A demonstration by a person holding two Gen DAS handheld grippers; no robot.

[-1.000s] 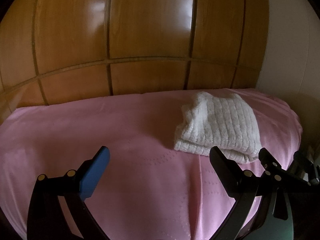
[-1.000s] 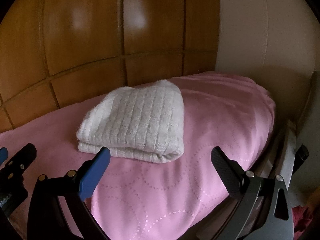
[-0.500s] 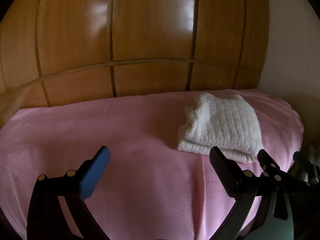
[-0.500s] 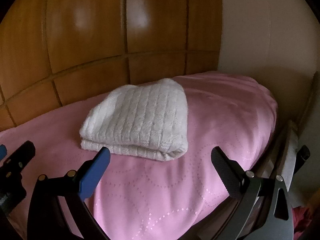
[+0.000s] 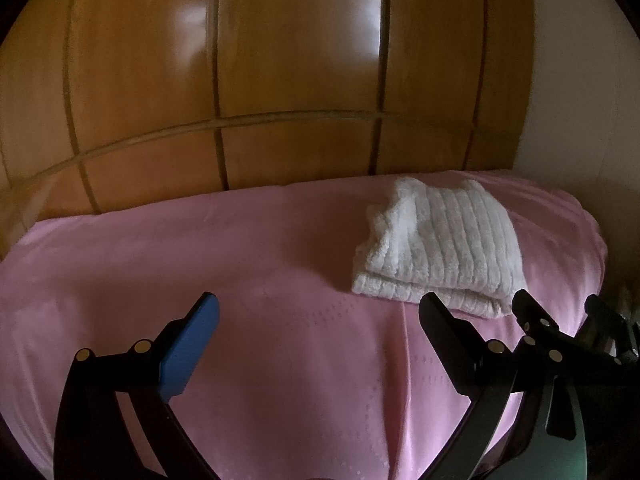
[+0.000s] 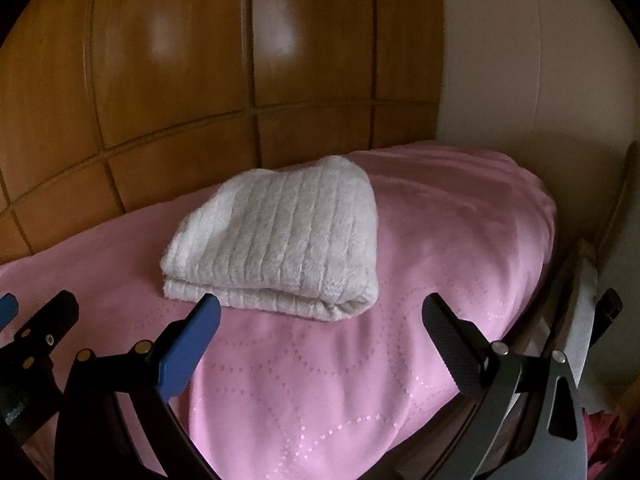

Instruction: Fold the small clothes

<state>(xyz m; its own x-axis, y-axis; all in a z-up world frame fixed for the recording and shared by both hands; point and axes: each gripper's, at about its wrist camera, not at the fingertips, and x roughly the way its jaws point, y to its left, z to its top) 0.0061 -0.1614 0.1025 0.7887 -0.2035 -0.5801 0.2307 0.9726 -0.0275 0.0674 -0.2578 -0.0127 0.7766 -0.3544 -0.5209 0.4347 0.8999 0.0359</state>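
A white ribbed knit garment [image 5: 440, 244] [image 6: 280, 236] lies folded into a thick stack on the pink bedspread [image 5: 260, 280] [image 6: 328, 380], near the bed's right end. My left gripper [image 5: 318, 312] hovers open above the bedspread, to the left of and nearer than the stack, holding nothing. My right gripper [image 6: 320, 312] stands open just in front of the stack's near folded edge, with nothing between its fingers. The right gripper's black frame shows at the lower right of the left wrist view.
A glossy wooden panelled headboard [image 5: 300, 80] [image 6: 200, 80] rises behind the bed. A cream wall [image 6: 540, 60] is on the right. The bed's right edge [image 6: 552, 240] drops off beside a pale upright board [image 6: 584, 320].
Both grippers have drawn back and lifted slightly, so the folded garment sits a little farther off in both views. Neither gripper has changed its opening.
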